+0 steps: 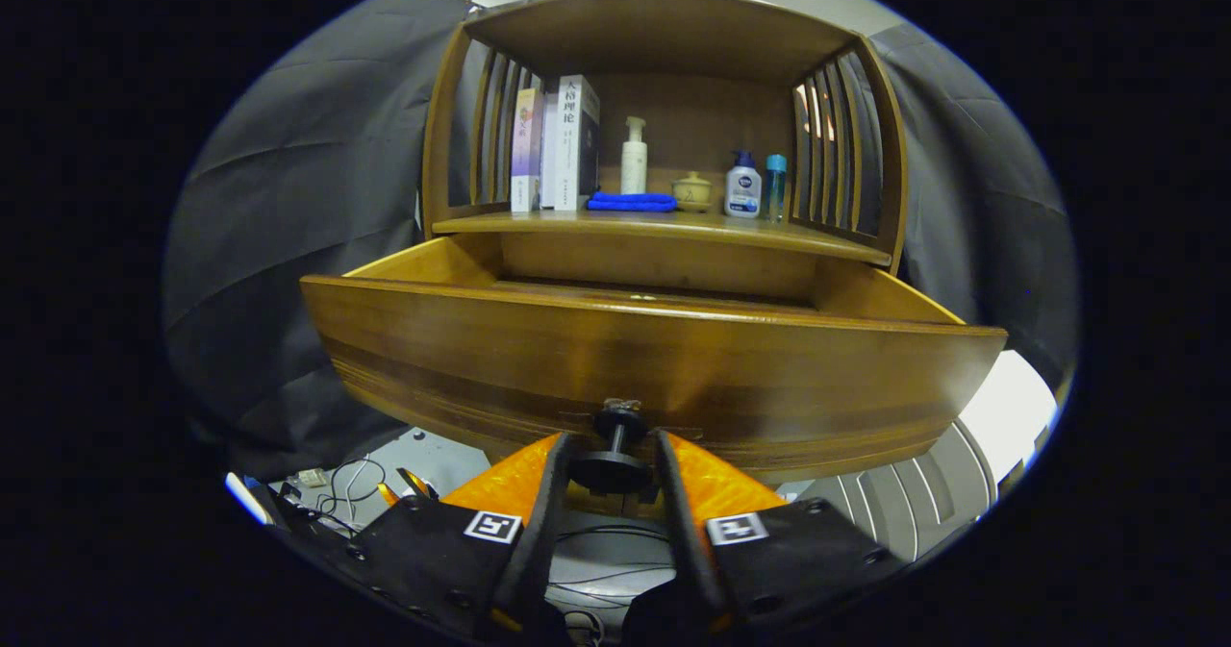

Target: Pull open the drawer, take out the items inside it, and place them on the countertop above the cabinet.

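Gripping the dark round knob point(614, 455) on the drawer front, the gripper point(612, 457) has both fingers pressed against the knob's sides, clenched on it. The wooden drawer point(654, 378) stands pulled well out of the cabinet point(664, 99), its front panel just ahead of the fingers; its inside lies mostly hidden behind that panel, so what it holds cannot be told, though a small pale speck near the back edge may be part of an item. Above the drawer, the countertop point(664, 227) carries a row of things inside the slatted wooden hutch. At the left stand what look like three books point(556, 147) upright and side by side; the spine of the dark one bears large Chinese characters, the last two reading "理论". Just right of the books lies one folded blue cloth point(631, 203), and behind it stands one white pump bottle point(634, 157). Further right sit one small lidded ceramic cup point(691, 191), one white bottle with a blue pump point(742, 187) whose label is too small to read, and, touching or just beside it, one slim teal bottle point(775, 186). Below the drawer, several cables point(351, 488) lie on the floor.
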### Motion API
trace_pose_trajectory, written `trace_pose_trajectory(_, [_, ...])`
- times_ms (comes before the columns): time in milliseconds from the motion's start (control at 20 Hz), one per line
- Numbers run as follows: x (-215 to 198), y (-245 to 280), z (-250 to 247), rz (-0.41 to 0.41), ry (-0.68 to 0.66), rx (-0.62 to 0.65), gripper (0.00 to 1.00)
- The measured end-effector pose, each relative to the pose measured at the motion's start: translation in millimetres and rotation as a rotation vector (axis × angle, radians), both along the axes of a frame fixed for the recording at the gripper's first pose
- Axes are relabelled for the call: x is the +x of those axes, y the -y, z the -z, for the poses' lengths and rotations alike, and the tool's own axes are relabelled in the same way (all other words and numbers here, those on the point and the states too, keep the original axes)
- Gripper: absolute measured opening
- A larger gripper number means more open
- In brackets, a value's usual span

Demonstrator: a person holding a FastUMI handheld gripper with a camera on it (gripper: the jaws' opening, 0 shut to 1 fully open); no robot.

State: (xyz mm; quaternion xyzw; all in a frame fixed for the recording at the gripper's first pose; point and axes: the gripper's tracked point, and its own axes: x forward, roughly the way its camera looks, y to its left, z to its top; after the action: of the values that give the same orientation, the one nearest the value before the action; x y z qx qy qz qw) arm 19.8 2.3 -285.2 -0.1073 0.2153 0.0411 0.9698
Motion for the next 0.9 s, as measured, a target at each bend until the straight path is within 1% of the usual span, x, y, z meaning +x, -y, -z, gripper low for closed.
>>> trace_pose_trajectory(100, [-5,1,-5,-0.008,0.011,-0.020,0.80])
trace_pose_trajectory(200, [-10,4,-19,0.000,0.035,-0.015,1.00])
trace_pose_trajectory(500, [-14,-2,-72,-0.026,0.106,0.010,1.00])
trace_pose_trajectory(750, [-11,-6,-107,-0.048,0.087,-0.005,1.00])
trace_pose_trajectory(900, [0,-16,-119,-0.050,0.064,0.043,1.00])
